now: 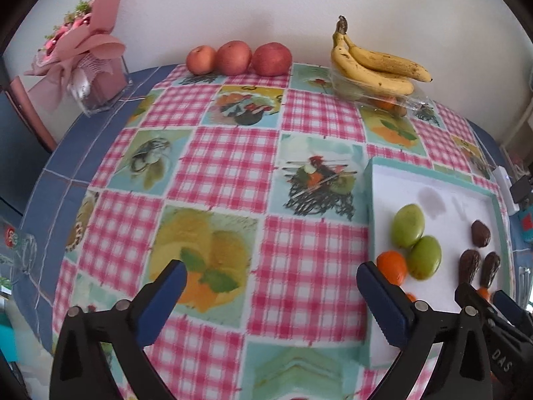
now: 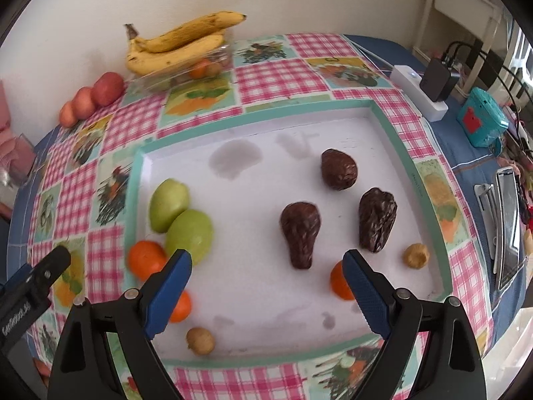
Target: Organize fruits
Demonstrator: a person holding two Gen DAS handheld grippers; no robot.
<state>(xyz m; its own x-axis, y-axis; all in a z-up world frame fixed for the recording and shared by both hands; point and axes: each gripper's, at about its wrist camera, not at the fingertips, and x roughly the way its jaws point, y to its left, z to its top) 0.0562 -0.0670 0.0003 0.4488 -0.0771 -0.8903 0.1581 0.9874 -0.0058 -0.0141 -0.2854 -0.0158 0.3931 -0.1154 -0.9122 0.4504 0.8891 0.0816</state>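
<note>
Your bananas [image 2: 180, 45] sat atop a clear container [image 2: 186, 73] at the table's far edge, ready to slide off if nudged. On the white tray [image 2: 393, 126], two green fruits [image 2: 181, 220] touched near its left edge; bumping one would roll the tangerine [image 2: 145, 258] beside them. Both your left gripper [image 1: 271, 303] and right gripper [image 2: 266, 286] stood wide, holding nothing.

- Orange [image 2: 339, 281] half hidden behind the right gripper's finger [image 2: 364, 295].
- Fruit in the clear box [image 1: 388, 101] under the bananas [image 1: 376, 63]: too blurred to name.
- Bouquet [image 1: 80, 43] cut off at the edge.
</note>
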